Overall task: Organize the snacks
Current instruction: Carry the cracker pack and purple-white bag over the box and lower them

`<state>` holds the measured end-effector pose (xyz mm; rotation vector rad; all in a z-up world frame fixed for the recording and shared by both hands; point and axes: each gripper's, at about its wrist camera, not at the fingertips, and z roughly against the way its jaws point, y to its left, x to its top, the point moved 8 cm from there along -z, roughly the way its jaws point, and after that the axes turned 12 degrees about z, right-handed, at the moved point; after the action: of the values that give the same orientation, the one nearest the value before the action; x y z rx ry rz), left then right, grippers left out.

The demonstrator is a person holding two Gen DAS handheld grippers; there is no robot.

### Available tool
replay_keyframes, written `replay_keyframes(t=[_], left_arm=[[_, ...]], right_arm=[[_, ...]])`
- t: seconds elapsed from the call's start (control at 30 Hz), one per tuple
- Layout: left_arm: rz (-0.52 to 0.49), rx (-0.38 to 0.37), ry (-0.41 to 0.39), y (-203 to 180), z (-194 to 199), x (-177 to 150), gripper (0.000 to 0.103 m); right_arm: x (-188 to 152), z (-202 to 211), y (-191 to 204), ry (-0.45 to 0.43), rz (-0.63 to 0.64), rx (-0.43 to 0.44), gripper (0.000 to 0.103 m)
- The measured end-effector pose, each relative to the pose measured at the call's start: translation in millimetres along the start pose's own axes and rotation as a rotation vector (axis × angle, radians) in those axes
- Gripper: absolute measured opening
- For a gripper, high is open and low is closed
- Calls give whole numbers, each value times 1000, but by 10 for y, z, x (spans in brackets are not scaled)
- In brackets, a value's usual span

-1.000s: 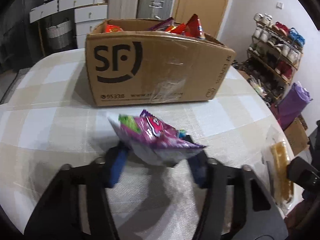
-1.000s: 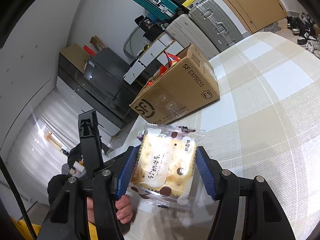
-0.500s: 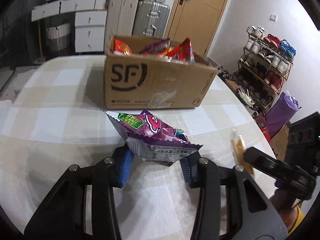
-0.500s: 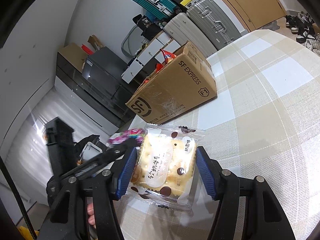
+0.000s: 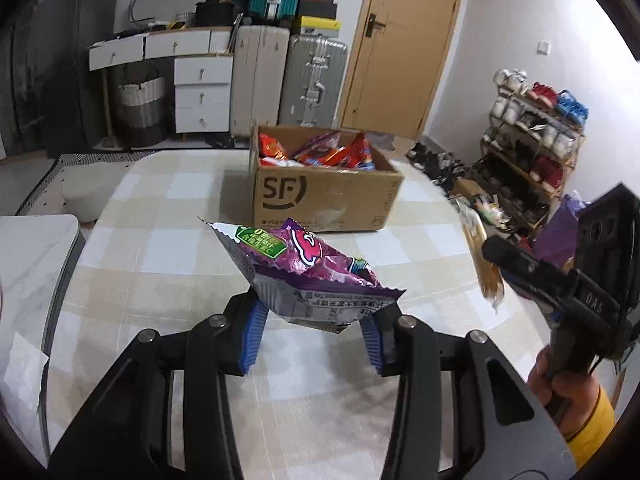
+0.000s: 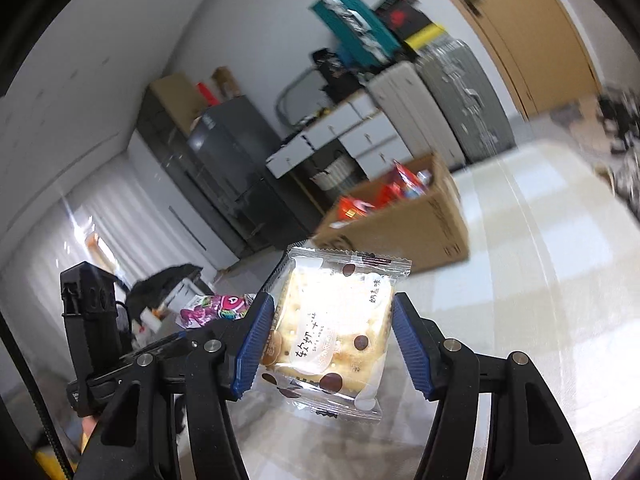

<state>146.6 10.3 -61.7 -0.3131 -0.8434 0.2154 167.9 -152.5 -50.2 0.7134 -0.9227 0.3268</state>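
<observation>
Purple bag (image 5: 304, 264) in left gripper (image 5: 312, 334) and cracker pack (image 6: 332, 332) in right gripper (image 6: 334, 354), both squeezed tight, have lifted higher; box (image 5: 324, 196) comes next.

Home: suitcases (image 5: 312, 80), drawer unit (image 5: 202, 94), shoe rack (image 5: 532, 136), wooden door (image 5: 404, 44).

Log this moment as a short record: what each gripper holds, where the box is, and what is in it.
left gripper: shut on purple snack bag, held above the table
right gripper: shut on clear-wrapped cracker pack, also lifted
cardboard box: on the table ahead of both grippers, top open
box contents: red and orange snack packets
</observation>
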Motion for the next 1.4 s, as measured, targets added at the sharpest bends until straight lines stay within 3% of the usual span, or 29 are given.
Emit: replay_keyframes(t=[0.2, 0.37, 0.6, 0.8, 0.9, 1.07, 1.27, 1.4], left_arm=[[-26, -18, -63, -36, 697, -98, 39], [-48, -26, -93, -49, 1193, -283, 39], [-37, -60, -94, 15, 1653, -450, 39], [-42, -73, -116, 48, 1927, -316, 39], [-21, -136, -90, 37, 1963, -131, 39], [-51, -142, -90, -34, 1879, 236, 39], [-79, -85, -116, -147, 1609, 702, 39], [-99, -48, -103, -253, 1211, 1000, 39]], right_arm=[[175, 202, 459, 16, 147, -10, 62], [70, 319, 701, 23, 158, 12, 62], [18, 470, 940, 13, 181, 25, 62], [339, 427, 1061, 18, 240, 25, 62], [583, 390, 1090, 17, 260, 34, 62], [1010, 256, 1036, 18, 287, 14, 62], [1491, -32, 734, 26, 277, -45, 62], [1731, -306, 455, 52, 272, -71, 62]])
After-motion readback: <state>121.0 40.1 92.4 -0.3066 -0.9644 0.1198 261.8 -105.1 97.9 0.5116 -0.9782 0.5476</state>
